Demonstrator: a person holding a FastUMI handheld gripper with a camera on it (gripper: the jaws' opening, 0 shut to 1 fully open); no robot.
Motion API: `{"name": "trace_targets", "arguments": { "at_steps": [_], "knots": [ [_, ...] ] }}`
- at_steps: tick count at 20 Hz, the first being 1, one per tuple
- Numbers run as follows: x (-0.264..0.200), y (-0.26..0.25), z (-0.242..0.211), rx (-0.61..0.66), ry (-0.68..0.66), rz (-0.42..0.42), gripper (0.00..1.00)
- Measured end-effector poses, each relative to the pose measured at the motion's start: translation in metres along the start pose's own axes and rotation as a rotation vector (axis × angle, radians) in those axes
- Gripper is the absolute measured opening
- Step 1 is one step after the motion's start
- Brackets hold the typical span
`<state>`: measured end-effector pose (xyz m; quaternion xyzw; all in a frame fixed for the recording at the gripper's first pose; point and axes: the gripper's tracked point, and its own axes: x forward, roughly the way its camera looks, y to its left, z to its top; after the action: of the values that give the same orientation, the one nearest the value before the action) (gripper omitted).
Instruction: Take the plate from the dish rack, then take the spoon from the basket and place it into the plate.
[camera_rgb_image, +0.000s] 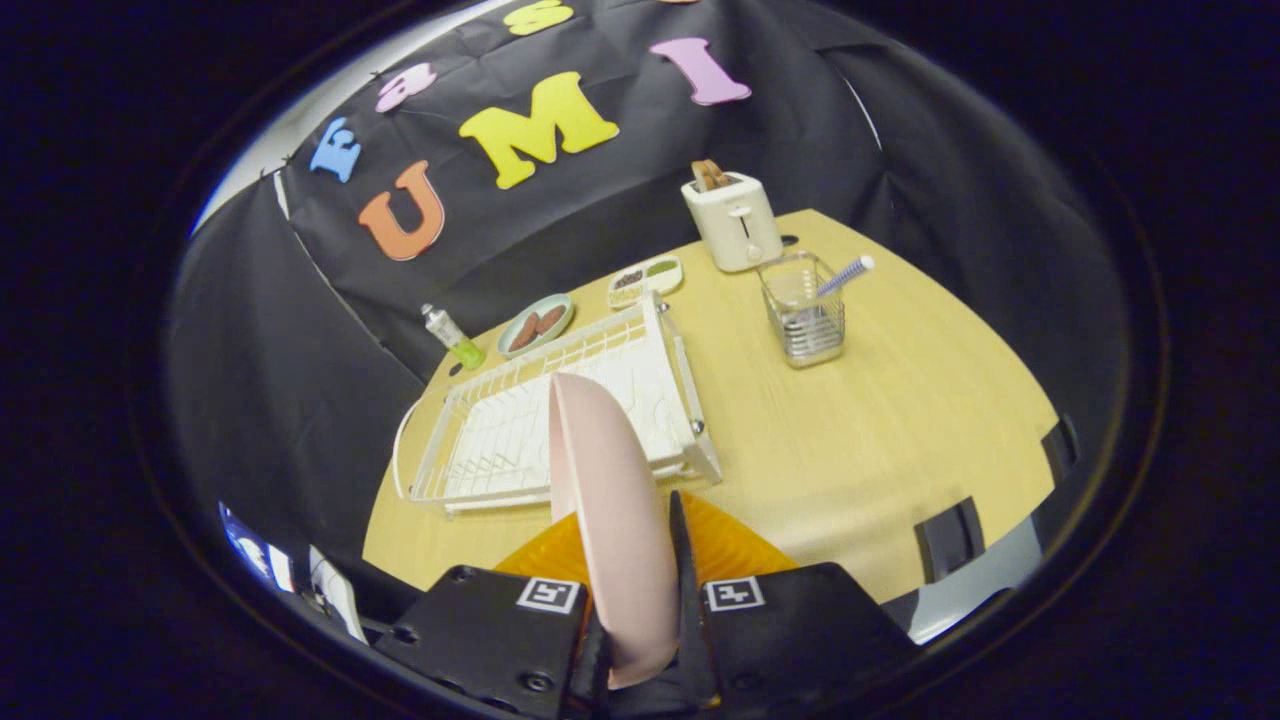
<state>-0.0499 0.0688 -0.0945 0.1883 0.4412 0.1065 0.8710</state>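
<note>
A pale pink plate (610, 500) stands on edge between my fingers, and my gripper (632, 545) is shut on its rim. I hold it lifted above the near end of the white wire dish rack (470, 440), which lies flat on the wooden table (860, 440). Beyond the fingers to the right stands a wire basket (803, 310) with a spoon's striped handle (845, 275) sticking out of its top.
A cream toaster (733, 220) with bread stands behind the basket. Behind the rack are a small plate with food (536, 325), a divided dish (645, 280) and a small bottle (452, 337). Bare table lies between rack and basket.
</note>
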Motion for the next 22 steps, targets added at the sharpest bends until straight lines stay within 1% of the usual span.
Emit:
{"name": "trace_targets", "arguments": {
  "at_steps": [5, 9, 11, 14, 17, 19, 21, 22],
  "knots": [
    [0.021, -0.003, -0.039, 0.037, 0.062, 0.067, 0.32],
    [0.048, -0.003, -0.055, 0.188, 0.098, 0.147, 0.32],
    [0.058, -0.008, -0.060, 0.232, 0.099, 0.151, 0.32],
    [0.068, -0.003, -0.071, 0.308, 0.125, 0.198, 0.33],
    [0.074, -0.003, -0.073, 0.311, 0.126, 0.197, 0.34],
    [0.080, -0.003, -0.073, 0.299, 0.124, 0.190, 0.37],
    [0.083, -0.003, -0.070, 0.283, 0.119, 0.186, 0.45],
    [0.084, -0.002, -0.068, 0.275, 0.112, 0.189, 0.54]
  ]
}}
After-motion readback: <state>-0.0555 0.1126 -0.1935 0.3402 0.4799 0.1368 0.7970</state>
